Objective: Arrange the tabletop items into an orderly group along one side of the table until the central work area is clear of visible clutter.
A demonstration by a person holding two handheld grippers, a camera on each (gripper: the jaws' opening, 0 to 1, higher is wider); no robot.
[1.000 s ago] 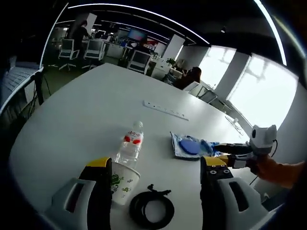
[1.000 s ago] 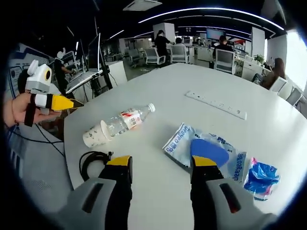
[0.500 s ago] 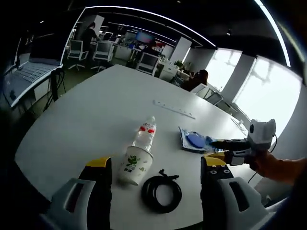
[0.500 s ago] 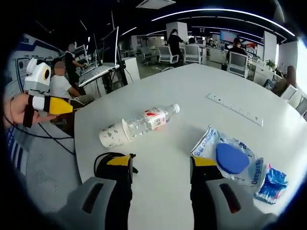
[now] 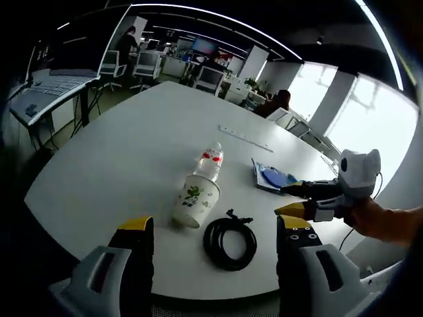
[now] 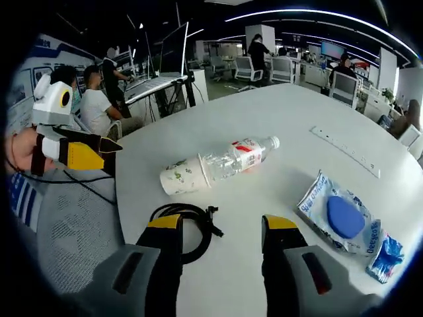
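Observation:
On the white table (image 5: pixel 119 165) a clear water bottle (image 5: pixel 209 162) lies with its base inside a tipped paper cup (image 5: pixel 194 201). A coiled black cable (image 5: pixel 230 242) lies near the table edge, just ahead of my left gripper (image 5: pixel 216 226), which is open and holds nothing. A wet-wipes pack with a blue lid (image 5: pixel 271 177) lies to the right. My right gripper (image 6: pixel 222 226) is open too, with the cable (image 6: pixel 182 220) by its left jaw, the cup (image 6: pixel 181 179) and bottle (image 6: pixel 238 155) beyond, the wipes pack (image 6: pixel 337 215) to the right.
A white power strip (image 5: pixel 246 138) lies farther back on the table. A small blue packet (image 6: pixel 386 255) sits beside the wipes pack. The right gripper (image 5: pixel 309 199) reaches in over the table's right edge. People sit at desks (image 6: pixel 99 105) off the left side; office chairs stand behind.
Both views have drawn back from the table, so more of its near edge and the cable shows. The tabletop items have not moved. Both grippers stay open.

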